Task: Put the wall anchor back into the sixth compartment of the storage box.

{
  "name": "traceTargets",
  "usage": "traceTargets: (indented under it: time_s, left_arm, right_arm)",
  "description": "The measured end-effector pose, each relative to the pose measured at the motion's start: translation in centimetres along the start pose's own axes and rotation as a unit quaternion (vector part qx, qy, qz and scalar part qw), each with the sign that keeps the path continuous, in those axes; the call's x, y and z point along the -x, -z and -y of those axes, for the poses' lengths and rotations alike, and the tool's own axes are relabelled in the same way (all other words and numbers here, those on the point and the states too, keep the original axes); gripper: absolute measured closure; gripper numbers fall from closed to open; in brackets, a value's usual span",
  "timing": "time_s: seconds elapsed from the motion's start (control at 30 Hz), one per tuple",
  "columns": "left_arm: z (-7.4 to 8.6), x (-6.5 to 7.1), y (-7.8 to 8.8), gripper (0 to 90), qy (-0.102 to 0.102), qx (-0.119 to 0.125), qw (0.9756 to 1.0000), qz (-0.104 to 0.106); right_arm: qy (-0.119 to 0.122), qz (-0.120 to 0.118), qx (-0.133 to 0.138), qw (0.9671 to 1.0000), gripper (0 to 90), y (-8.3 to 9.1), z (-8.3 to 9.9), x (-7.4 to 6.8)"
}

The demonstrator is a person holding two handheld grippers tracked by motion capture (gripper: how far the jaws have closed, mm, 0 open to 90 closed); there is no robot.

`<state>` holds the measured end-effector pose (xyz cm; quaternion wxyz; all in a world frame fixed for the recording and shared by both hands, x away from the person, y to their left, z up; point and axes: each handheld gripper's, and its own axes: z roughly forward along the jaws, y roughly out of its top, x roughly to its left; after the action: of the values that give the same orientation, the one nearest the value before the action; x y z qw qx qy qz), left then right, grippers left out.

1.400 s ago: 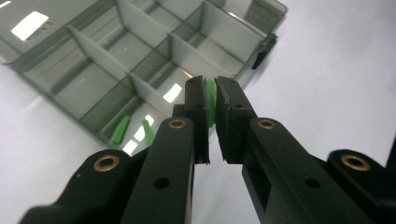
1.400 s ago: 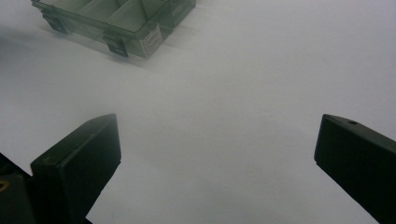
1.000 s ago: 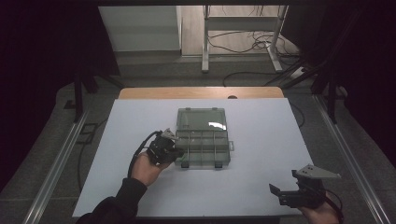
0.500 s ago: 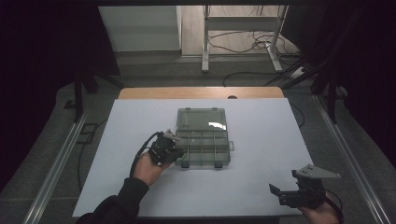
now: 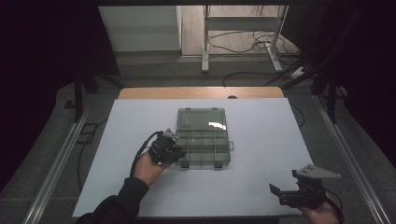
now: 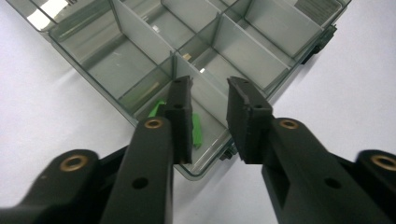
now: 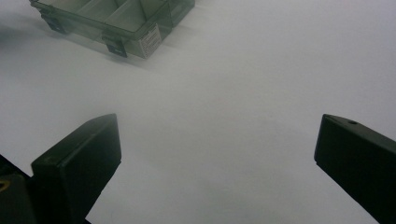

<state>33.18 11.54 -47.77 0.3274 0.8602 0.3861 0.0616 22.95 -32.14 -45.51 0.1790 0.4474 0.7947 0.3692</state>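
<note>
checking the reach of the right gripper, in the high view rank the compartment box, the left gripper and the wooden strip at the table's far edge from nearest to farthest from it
From the right gripper, near-right corner of the table:
1. Compartment box, mid-table, up and to its left; its near-right corner is closest.
2. Left gripper, at the box's near-left corner, just beyond.
3. Wooden strip, along the far edge, clearly farthest.

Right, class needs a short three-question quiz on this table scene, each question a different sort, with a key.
1. True or false: the green piece lies in a corner compartment of the clear plastic box.
2. Which gripper has its jaws spread wider? A) left gripper B) right gripper
3. Fill in: the box's lid is ____.

Key: 1 true. 2 B; it sits over bare table, away from the box. 3 open.
</note>
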Motion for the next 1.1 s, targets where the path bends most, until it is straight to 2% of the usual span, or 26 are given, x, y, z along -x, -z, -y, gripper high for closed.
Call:
traceTargets:
  time_s: [0.17,0.27,0.6,1.1]
  left_arm:
    - [-0.1,-0.1,0.3,62.7,-0.001,0.001,1.0000,0.007]
    - [-0.1,0.0,0.5,56.9,-0.004,0.001,1.0000,0.004]
    - [-0.1,-0.1,1.3,39.4,0.002,0.019,0.9998,0.004]
    - [0.6,0.3,2.7,22.1,-0.017,0.042,0.9989,-0.006]
  right_arm:
    - [0.000,0.000,0.000,1.0000,0.9,0.0,0.0,0.0]
    - [0.000,0.000,0.000,1.0000,0.9,0.0,0.0,0.0]
    - [0.001,0.001,0.002,1.0000,0.9,0.0,0.0,0.0]
    - [0.003,0.001,0.004,1.0000,0.8,0.1,0.0,-0.1]
